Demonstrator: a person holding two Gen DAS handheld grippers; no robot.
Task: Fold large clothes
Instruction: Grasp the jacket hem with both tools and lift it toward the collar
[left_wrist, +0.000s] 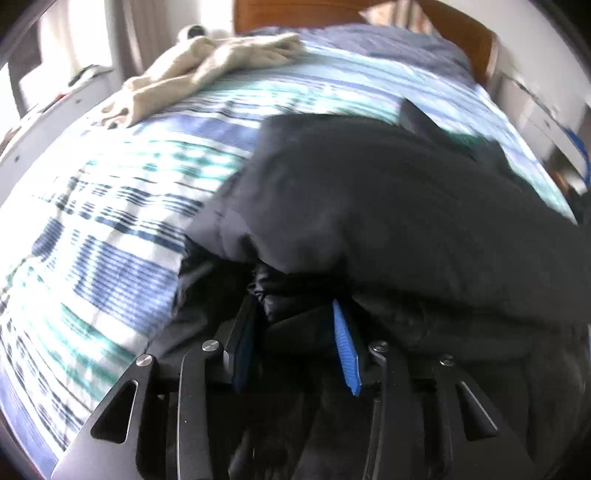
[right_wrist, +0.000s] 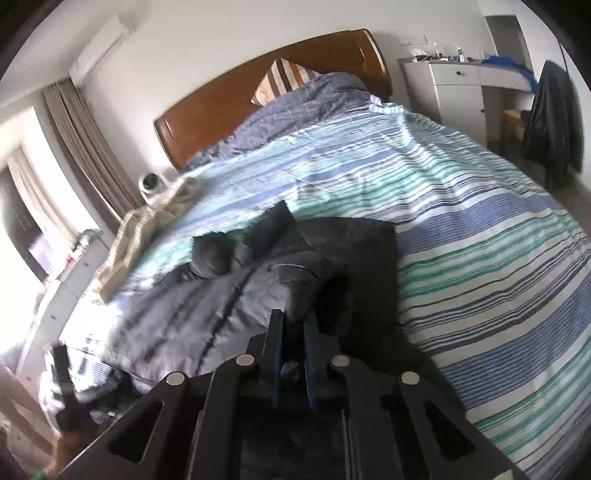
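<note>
A striped blue, teal and white bedspread (right_wrist: 480, 229) covers the bed ahead of both grippers, under a curved wooden headboard (right_wrist: 236, 110). A dark, puffy quilted jacket (right_wrist: 258, 280) lies rumpled on it, directly before the tools. The left gripper (left_wrist: 295, 321) clamps a shiny fold of the jacket between blue ribbed pads; the right gripper (right_wrist: 293, 332) pinches its near edge. A crumpled beige garment (left_wrist: 207, 70) lies far ahead, left.

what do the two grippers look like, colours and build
Both are matte black metal linkages with triangular cut-outs and round silver pivot bolts. The left gripper has finger pads of bright blue ribbed material. The right gripper has darker blue pads along its black fingers. No cables or markings show.
</note>
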